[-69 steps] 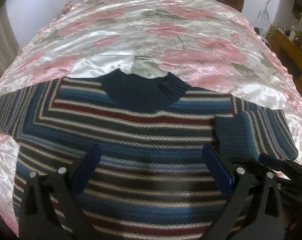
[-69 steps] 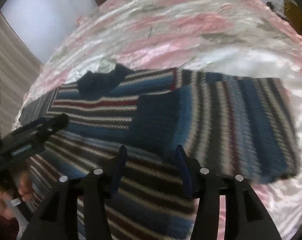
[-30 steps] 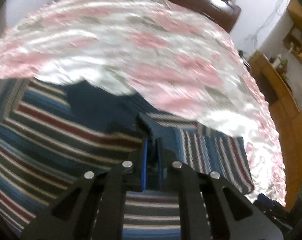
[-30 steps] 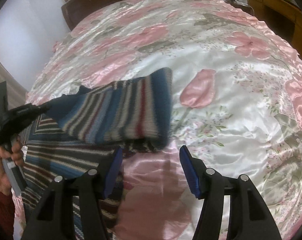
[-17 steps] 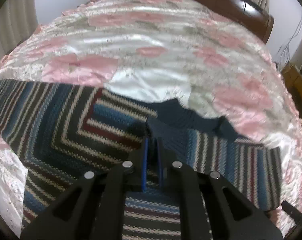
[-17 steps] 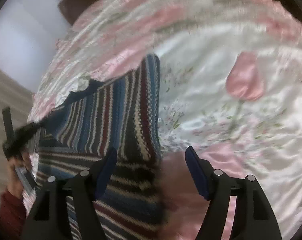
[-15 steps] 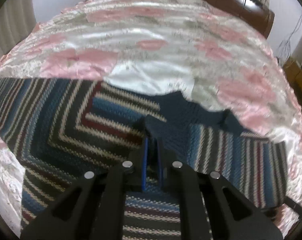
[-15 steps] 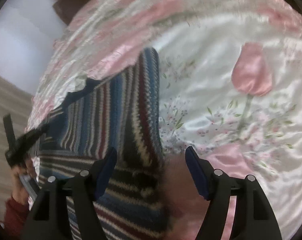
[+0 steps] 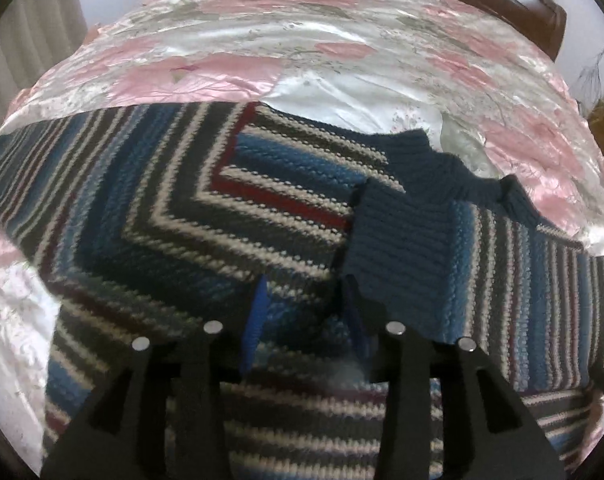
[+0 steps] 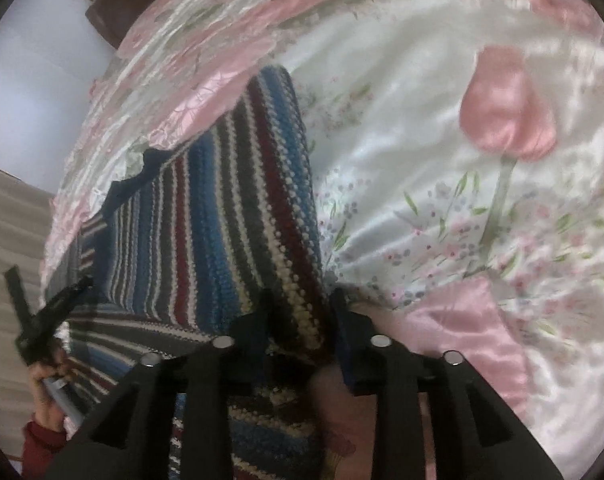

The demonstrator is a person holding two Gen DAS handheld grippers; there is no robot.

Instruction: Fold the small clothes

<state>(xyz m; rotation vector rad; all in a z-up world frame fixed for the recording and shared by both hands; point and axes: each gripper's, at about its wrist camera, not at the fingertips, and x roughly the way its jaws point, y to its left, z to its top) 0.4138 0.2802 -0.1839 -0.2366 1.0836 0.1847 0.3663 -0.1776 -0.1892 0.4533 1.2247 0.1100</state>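
Lying on the pink floral satin bedspread (image 9: 342, 80), striped blue knitted sweater (image 9: 182, 216); left gripper (image 9: 306, 312) gaping empty, right gripper (image 10: 298, 312) closing around the sleeve fold (image 10: 278, 200).

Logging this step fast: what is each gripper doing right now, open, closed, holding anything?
Left gripper: open, holding nothing, above the sweater.
Right gripper: fingers either side of the sweater's folded edge; whether it grips cannot be told.
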